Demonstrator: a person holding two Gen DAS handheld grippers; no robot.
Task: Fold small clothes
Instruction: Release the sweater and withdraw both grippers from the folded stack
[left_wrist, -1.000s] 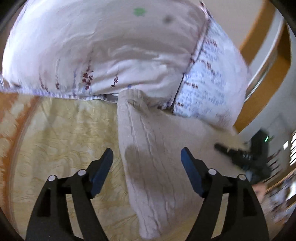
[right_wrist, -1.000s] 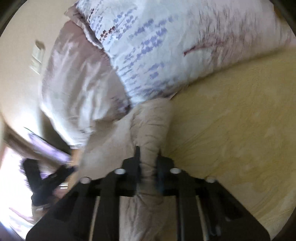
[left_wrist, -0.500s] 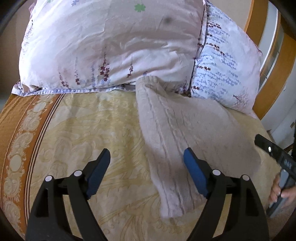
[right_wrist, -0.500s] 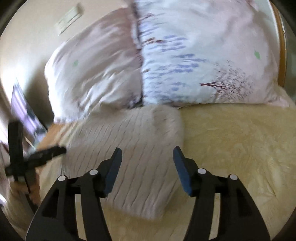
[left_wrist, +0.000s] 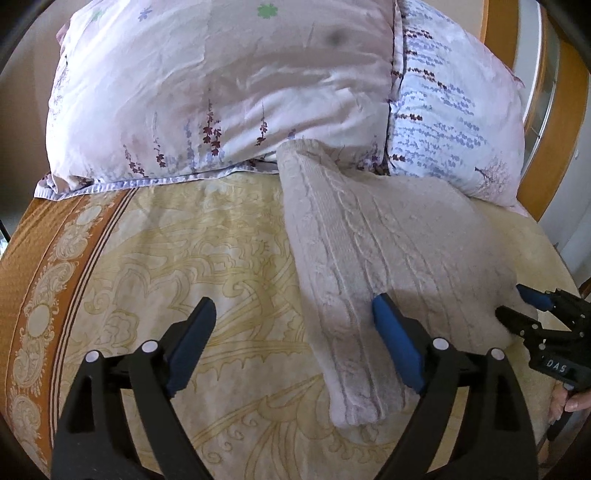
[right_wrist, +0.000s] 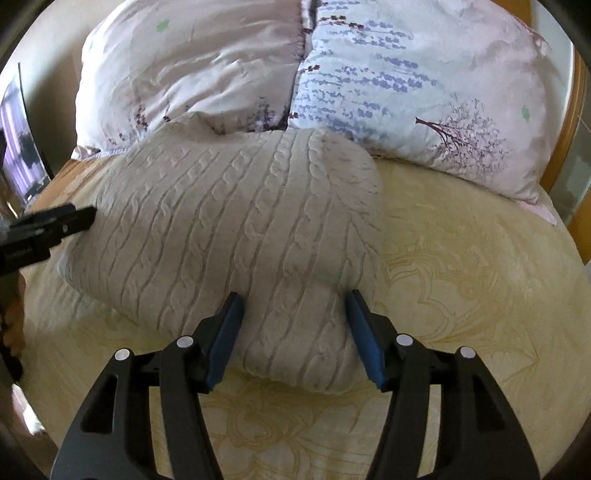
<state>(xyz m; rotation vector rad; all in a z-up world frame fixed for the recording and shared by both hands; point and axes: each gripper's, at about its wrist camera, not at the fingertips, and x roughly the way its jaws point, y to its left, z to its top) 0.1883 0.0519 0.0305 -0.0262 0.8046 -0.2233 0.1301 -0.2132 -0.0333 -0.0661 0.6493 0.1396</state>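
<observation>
A beige cable-knit sweater (left_wrist: 373, 251) lies folded on the bed, its far end against the pillows; it also shows in the right wrist view (right_wrist: 236, 221). My left gripper (left_wrist: 291, 332) is open and empty, its fingers either side of the sweater's near left edge. My right gripper (right_wrist: 293, 325) is open and empty, just above the sweater's near end. The right gripper also shows at the right edge of the left wrist view (left_wrist: 543, 325), and the left gripper at the left edge of the right wrist view (right_wrist: 44, 229).
The bed has a yellow patterned sheet (left_wrist: 192, 251) with an orange border (left_wrist: 40, 266). Two floral pillows (left_wrist: 221, 85) (right_wrist: 424, 85) stand at the head. A wooden bed frame (left_wrist: 569, 122) curves at the right. A screen (right_wrist: 18, 147) stands at the left.
My right gripper has let go of the sweater and opened. Both grippers have drawn back from the pillows, and the sweater now lies flat on the bed.
</observation>
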